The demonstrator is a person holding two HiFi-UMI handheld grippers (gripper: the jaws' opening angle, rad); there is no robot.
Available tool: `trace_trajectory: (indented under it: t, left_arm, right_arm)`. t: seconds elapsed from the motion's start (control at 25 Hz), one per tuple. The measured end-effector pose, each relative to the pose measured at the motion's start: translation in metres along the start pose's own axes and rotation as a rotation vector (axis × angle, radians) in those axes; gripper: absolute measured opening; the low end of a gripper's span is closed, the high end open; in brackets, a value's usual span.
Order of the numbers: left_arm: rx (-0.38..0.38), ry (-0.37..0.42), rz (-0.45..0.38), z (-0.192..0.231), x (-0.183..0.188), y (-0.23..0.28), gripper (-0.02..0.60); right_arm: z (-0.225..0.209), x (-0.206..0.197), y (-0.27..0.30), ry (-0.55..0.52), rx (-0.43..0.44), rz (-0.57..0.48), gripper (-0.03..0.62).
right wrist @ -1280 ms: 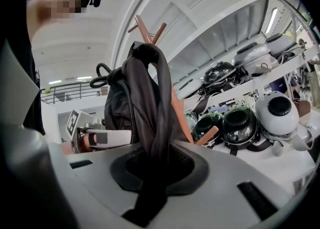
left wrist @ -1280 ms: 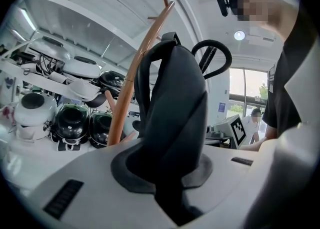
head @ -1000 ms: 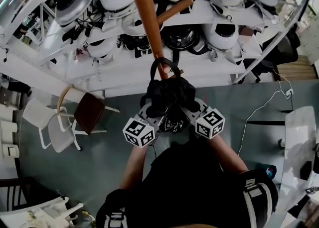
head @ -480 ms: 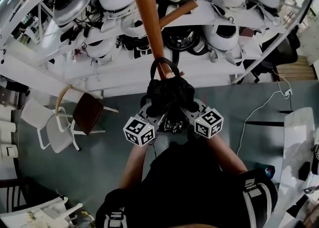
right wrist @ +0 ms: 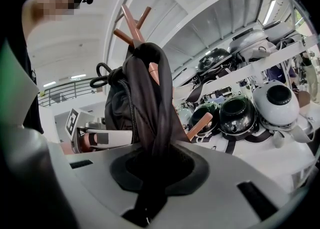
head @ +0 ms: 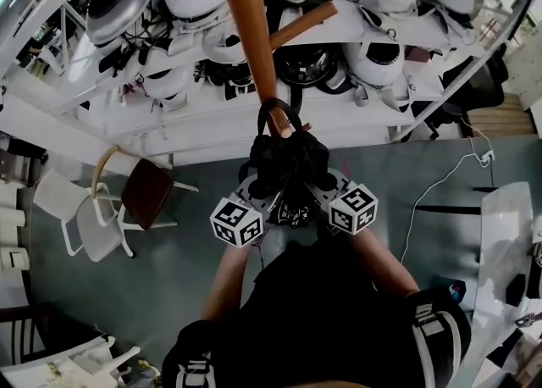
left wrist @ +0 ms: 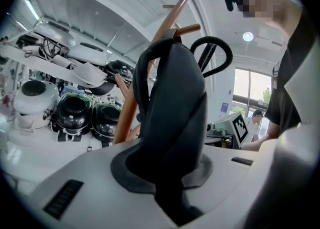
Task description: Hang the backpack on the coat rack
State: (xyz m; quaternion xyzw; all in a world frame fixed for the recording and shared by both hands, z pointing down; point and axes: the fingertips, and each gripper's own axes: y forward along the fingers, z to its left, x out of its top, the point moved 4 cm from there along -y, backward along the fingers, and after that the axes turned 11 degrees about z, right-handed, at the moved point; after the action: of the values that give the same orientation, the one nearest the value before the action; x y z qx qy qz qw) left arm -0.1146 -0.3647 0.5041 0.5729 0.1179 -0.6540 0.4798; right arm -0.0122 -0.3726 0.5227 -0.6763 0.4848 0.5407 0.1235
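Observation:
A black backpack (head: 286, 162) hangs bunched between my two grippers, right in front of the brown wooden coat rack (head: 251, 30). Its top loop (head: 277, 108) stands against the pole, beside a short lower peg (head: 298, 126). My left gripper (head: 261, 194) is shut on the bag's black fabric (left wrist: 175, 118). My right gripper (head: 320, 189) is shut on a bundle of dark straps and fabric (right wrist: 150, 108). In the right gripper view a rack peg (right wrist: 202, 122) juts out just behind the bag. The rack's upper pegs (right wrist: 131, 23) rise above it.
White shelving (head: 356, 30) packed with black and white helmets stands just behind the rack. A brown-seated chair (head: 146, 193) and white chairs (head: 85, 217) are at the left. A white table (head: 505, 242) and a trailing cable (head: 440, 187) lie at the right.

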Motion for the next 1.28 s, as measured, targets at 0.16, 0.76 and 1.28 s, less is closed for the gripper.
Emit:
trace_trajectory:
  t: [0.16, 0.76, 1.28]
  left_arm:
    - [0.005, -0.006, 0.005, 0.004, -0.001, 0.004, 0.08]
    - [0.07, 0.088, 0.042, 0.008, -0.007, 0.007, 0.106]
    - [0.093, 0.112, 0.046, 0.011, -0.014, 0.003, 0.169]
  right_arm:
    - [-0.004, -0.001, 0.003, 0.002, -0.004, 0.003, 0.064]
    - [-0.007, -0.005, 0.006, -0.037, -0.032, 0.042, 0.072]
    - [-0.007, -0.01, 0.006, -0.118, -0.044, 0.076, 0.135]
